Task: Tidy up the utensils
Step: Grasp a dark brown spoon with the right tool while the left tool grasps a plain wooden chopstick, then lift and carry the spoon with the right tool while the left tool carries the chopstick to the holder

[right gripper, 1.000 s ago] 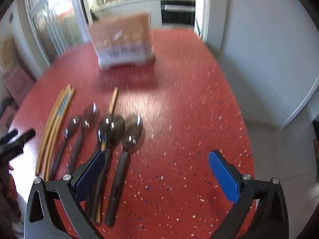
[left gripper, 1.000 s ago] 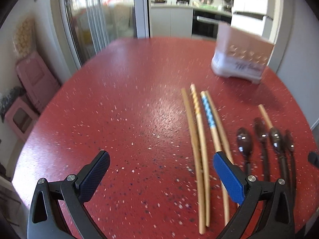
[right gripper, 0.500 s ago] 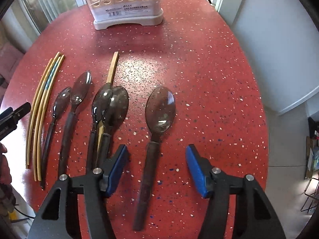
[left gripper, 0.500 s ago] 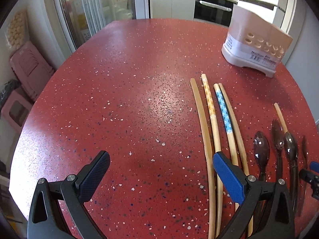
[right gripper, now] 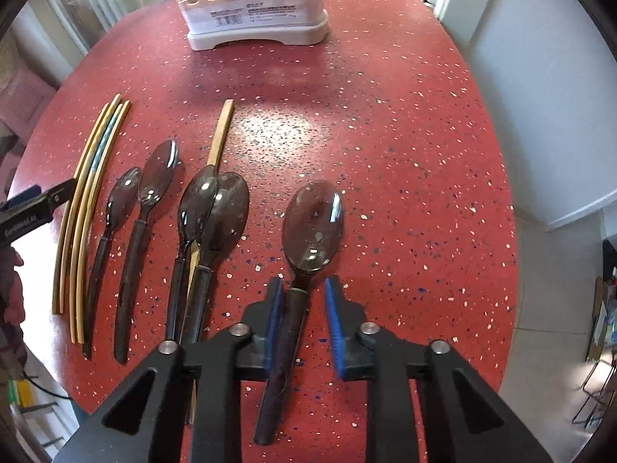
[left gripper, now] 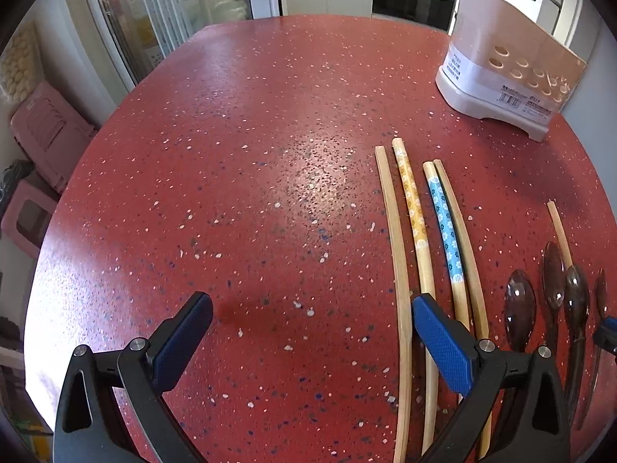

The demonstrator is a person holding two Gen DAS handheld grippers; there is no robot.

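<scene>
Lying on the red table (right gripper: 405, 146), the large spoon's handle (right gripper: 287, 332) sits between the closing right tool (right gripper: 303, 322), left pad touching.

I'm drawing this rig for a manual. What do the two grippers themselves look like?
Both match: the left gripper and right gripper have glossy black plastic frames with triangular cut-outs, silver round screws at the joints, and two flat fingers faced with blue textured pads. In the right wrist view, the left gripper's side carries small white lettering, too blurred to read.
</scene>
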